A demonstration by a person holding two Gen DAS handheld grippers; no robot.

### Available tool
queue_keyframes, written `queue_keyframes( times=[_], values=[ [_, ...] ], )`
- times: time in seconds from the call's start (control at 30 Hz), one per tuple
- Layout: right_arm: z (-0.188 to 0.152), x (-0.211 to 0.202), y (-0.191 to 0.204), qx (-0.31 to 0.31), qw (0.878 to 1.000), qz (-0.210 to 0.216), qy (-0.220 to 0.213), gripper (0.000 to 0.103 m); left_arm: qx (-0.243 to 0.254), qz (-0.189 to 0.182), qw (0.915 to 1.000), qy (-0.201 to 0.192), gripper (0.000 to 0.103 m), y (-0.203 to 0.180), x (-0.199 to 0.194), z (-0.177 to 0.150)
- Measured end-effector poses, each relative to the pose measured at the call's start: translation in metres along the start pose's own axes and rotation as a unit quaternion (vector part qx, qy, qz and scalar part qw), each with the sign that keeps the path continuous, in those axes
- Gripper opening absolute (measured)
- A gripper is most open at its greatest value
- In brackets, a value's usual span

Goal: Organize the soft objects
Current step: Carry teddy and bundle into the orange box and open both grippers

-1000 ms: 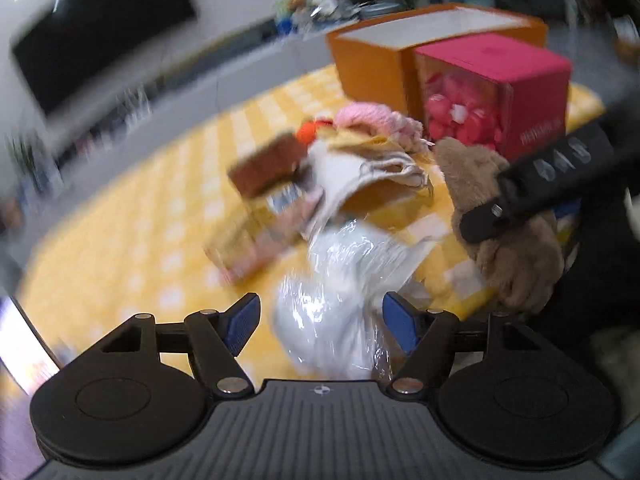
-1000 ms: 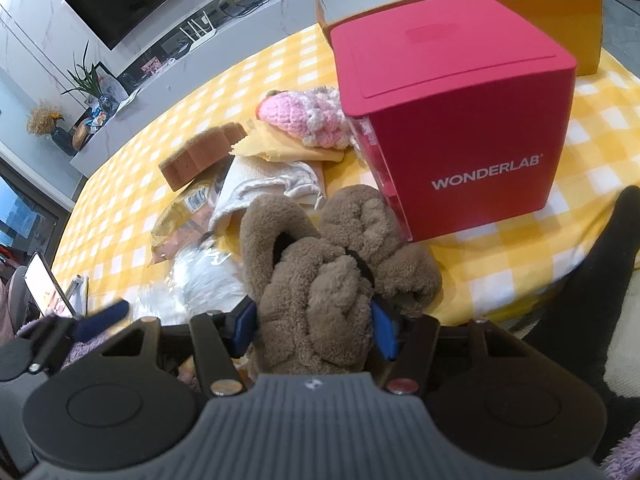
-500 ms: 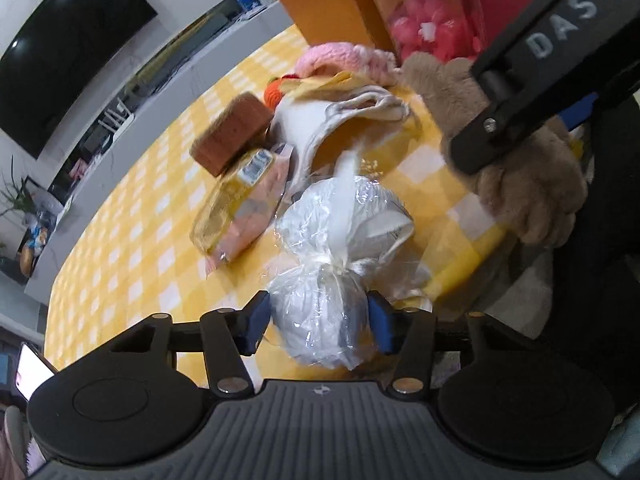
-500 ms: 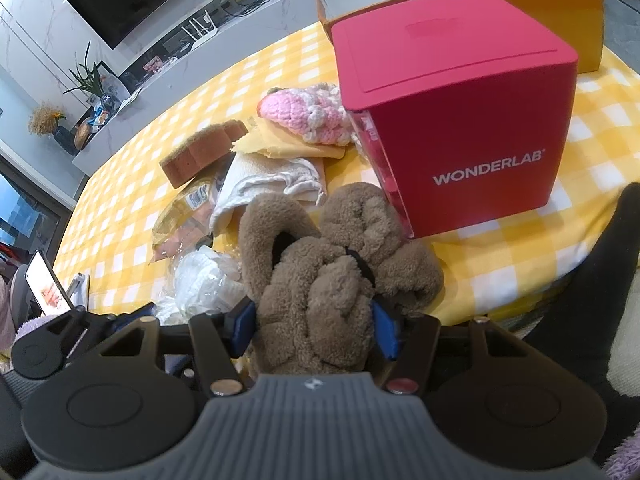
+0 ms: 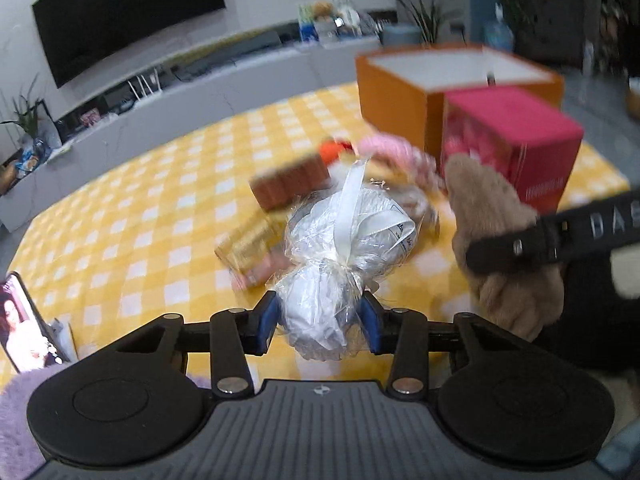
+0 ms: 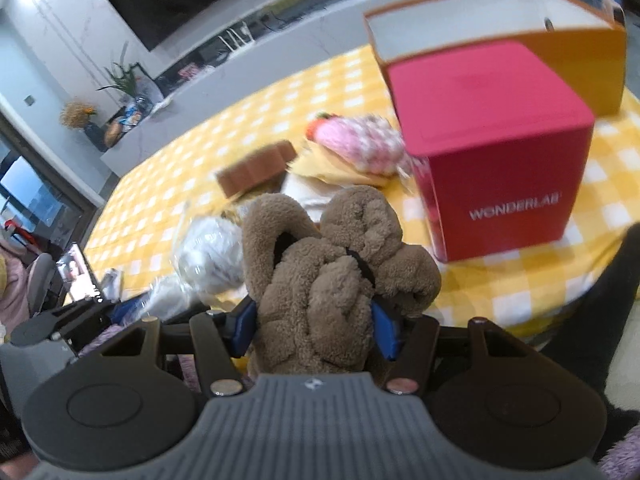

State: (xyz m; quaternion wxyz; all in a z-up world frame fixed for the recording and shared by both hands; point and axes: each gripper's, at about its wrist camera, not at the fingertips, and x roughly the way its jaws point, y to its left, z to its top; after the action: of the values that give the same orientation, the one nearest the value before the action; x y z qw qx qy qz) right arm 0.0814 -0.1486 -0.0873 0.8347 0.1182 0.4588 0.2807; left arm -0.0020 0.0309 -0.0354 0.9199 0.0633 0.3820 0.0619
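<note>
My left gripper (image 5: 318, 326) is shut on a white bundle wrapped in clear plastic (image 5: 340, 248) with a white ribbon, held above the yellow checked table (image 5: 140, 220). My right gripper (image 6: 314, 330) is shut on a brown plush toy (image 6: 336, 272), also held up; the toy shows in the left wrist view (image 5: 500, 240) too. The plastic bundle appears at the left in the right wrist view (image 6: 208, 256). On the table lie a pink crocheted toy (image 6: 356, 140), a brown sponge-like block (image 6: 256, 170), a yellow cloth (image 6: 320, 168) and a yellow packet (image 5: 248, 244).
A red WONDERLAB box (image 6: 492, 152) stands at the right, with an open orange box (image 6: 520, 36) behind it. A phone (image 5: 20, 320) leans at the table's left edge. A TV (image 5: 124, 12) and a low cabinet are beyond the table.
My left gripper closed on the plastic bundle and lifted it off the table. My right gripper rose a little with the brown plush toy still in it.
</note>
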Motion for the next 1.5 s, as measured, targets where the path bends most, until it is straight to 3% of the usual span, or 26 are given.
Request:
queue_keyframes(
  times=[0.17, 0.3, 0.47, 0.93, 1.03, 1.33, 1.5],
  values=[
    [0.009, -0.027, 0.009, -0.022, 0.999, 0.010, -0.025, 0.058, -0.044, -0.045, 0.9975, -0.032, 0.049, 0.007, -0.021, 0.026],
    [0.026, -0.050, 0.012, -0.044, 0.998, 0.022, -0.040, 0.057, -0.021, -0.057, 0.9964, -0.059, 0.049, 0.000, -0.031, 0.049],
    [0.060, -0.078, 0.002, -0.067, 0.996, 0.014, -0.058, 0.057, -0.038, -0.108, 0.9905, -0.077, 0.049, -0.001, -0.032, 0.083],
    [0.157, -0.093, -0.053, -0.111, 0.986, -0.057, -0.110, 0.058, -0.076, -0.223, 0.9693, -0.071, 0.049, -0.023, 0.025, 0.182],
    [0.178, -0.087, -0.067, -0.115, 0.984, -0.065, -0.118, 0.058, -0.081, -0.231, 0.9677, -0.061, 0.049, -0.027, 0.043, 0.198],
    [0.238, -0.054, -0.141, -0.045, 0.988, -0.079, -0.123, 0.058, -0.098, -0.246, 0.9638, -0.028, 0.049, -0.045, 0.106, 0.237],
    [0.265, -0.016, -0.163, -0.041, 0.990, -0.087, -0.108, 0.058, -0.057, -0.192, 0.9797, 0.002, 0.049, -0.066, 0.138, 0.245]
  ],
)
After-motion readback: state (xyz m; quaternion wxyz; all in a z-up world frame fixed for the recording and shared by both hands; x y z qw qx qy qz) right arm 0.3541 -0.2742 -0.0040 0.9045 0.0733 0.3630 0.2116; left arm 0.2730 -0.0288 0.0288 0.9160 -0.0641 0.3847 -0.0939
